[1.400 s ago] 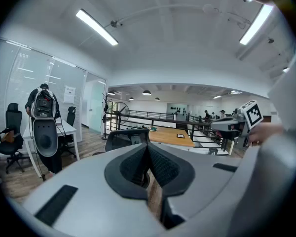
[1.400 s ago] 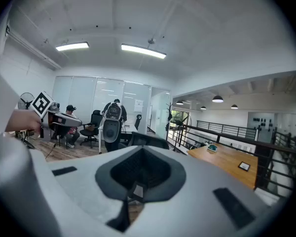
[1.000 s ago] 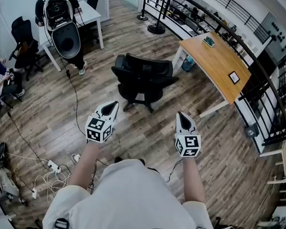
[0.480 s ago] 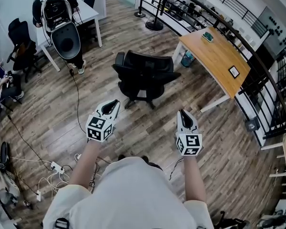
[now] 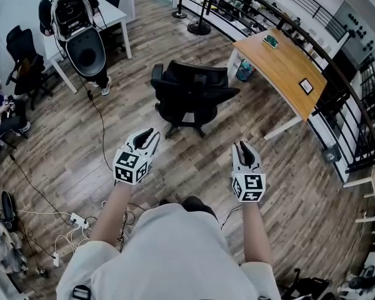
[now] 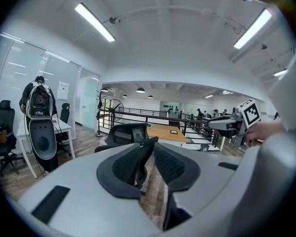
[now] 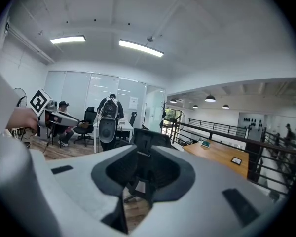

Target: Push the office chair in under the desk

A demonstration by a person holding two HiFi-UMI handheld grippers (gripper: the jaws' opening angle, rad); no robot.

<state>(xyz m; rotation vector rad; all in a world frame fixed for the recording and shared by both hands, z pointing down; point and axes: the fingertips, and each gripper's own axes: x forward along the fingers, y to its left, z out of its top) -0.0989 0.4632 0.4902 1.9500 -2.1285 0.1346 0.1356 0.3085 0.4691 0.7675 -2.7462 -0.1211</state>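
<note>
Black office chair (image 5: 194,95) is standing on the wood floor (image 5: 81,161), well apart from the wooden table (image 5: 287,67), not under it. I'm judging this the approach; next I'm needing firm contact on the chair to shove it tableward. Left tongs (image 5: 151,134) and right tongs (image 5: 244,147) have just been opening, narrowly parted, gripping nothing.

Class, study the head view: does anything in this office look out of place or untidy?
The office chair stands on open floor, apart from the wooden desk, not tucked under it. Loose cables sprawl at lower left.
</note>
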